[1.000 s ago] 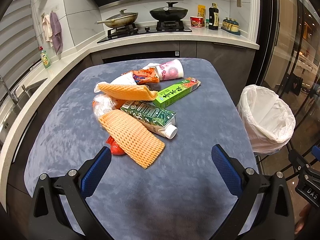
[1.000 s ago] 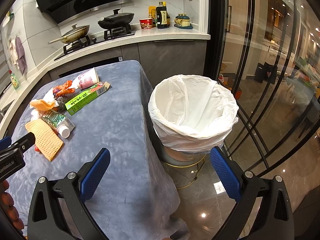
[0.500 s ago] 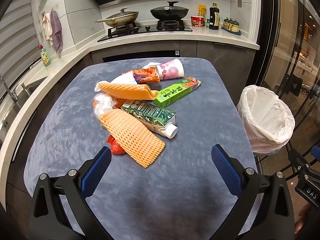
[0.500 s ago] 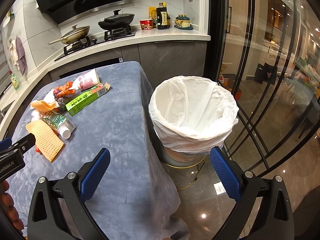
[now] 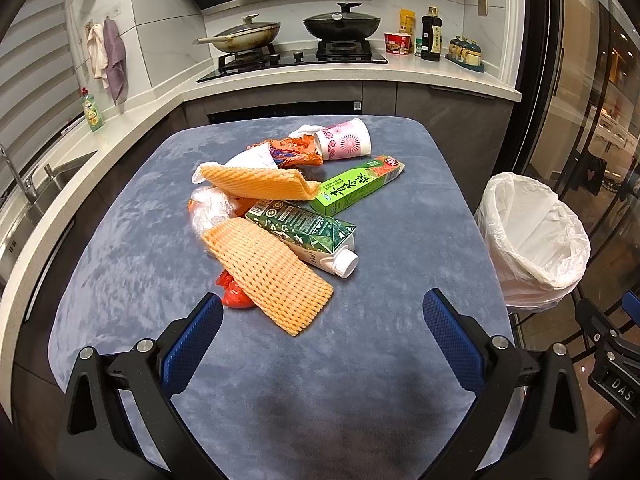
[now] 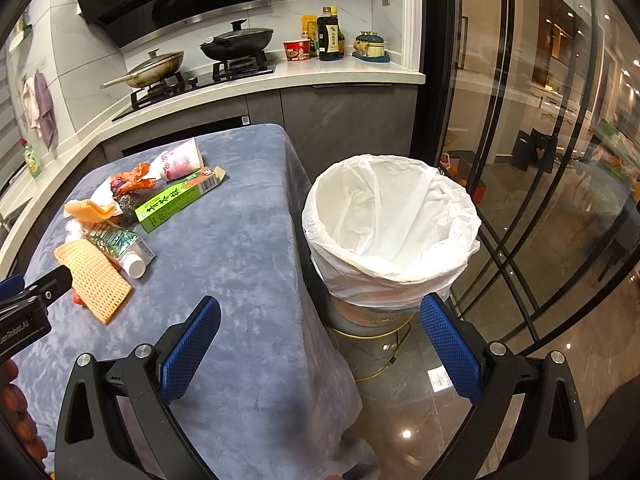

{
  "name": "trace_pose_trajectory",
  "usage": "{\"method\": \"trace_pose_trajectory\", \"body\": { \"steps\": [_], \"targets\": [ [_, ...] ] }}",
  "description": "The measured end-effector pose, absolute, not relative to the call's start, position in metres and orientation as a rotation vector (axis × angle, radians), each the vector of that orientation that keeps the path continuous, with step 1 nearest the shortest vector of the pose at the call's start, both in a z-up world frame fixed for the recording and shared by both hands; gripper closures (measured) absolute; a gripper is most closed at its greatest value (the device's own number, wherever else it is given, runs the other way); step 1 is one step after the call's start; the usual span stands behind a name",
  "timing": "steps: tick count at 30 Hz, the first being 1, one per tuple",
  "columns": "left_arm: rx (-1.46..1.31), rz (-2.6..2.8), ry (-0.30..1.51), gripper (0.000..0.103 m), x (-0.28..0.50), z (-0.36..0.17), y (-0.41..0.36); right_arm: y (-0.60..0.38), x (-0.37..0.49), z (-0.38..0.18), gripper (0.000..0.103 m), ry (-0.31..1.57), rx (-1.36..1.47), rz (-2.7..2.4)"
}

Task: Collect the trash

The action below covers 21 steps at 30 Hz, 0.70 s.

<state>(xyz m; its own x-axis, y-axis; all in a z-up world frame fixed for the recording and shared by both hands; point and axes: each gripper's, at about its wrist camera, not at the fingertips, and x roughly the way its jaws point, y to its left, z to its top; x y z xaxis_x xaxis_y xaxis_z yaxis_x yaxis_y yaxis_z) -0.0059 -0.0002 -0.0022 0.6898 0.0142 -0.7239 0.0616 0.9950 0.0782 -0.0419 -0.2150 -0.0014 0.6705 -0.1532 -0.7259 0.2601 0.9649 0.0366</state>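
Change: almost nothing is shifting since a second ago; both views are only drifting slightly, and the trash is lying as before.
Left gripper [image 5: 322, 320]: hanging low over the grey-blue plush-covered table [image 5: 400, 220], blue-padded jaws spread wide, gripping nothing.
Right gripper [image 6: 320, 330]: hovering at the table's edge, jaws likewise released and empty.
Trash heap: sitting mid-table, with the orange foam net sleeve [image 5: 276, 280] nearest the left gripper and partly overlying the green-and-white capped drink carton [image 5: 308, 238].
Further trash: bright green long cardboard box [image 5: 360, 190] and pink-patterned paper cup [image 5: 346, 144] are lying behind.
Bin: white-bag-lined round wastebasket [image 6: 394, 232] is standing just beside the table.
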Motion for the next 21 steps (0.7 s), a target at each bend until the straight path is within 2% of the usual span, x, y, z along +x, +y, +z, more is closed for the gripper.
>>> {"method": "trace_pose_trajectory", "body": {
  "steps": [21],
  "targets": [
    [0.069, -0.002, 0.828, 0.007, 0.002, 0.005, 0.016, -0.199, -0.036, 0.004, 0.007, 0.792, 0.115, -0.189]
  ]
}}
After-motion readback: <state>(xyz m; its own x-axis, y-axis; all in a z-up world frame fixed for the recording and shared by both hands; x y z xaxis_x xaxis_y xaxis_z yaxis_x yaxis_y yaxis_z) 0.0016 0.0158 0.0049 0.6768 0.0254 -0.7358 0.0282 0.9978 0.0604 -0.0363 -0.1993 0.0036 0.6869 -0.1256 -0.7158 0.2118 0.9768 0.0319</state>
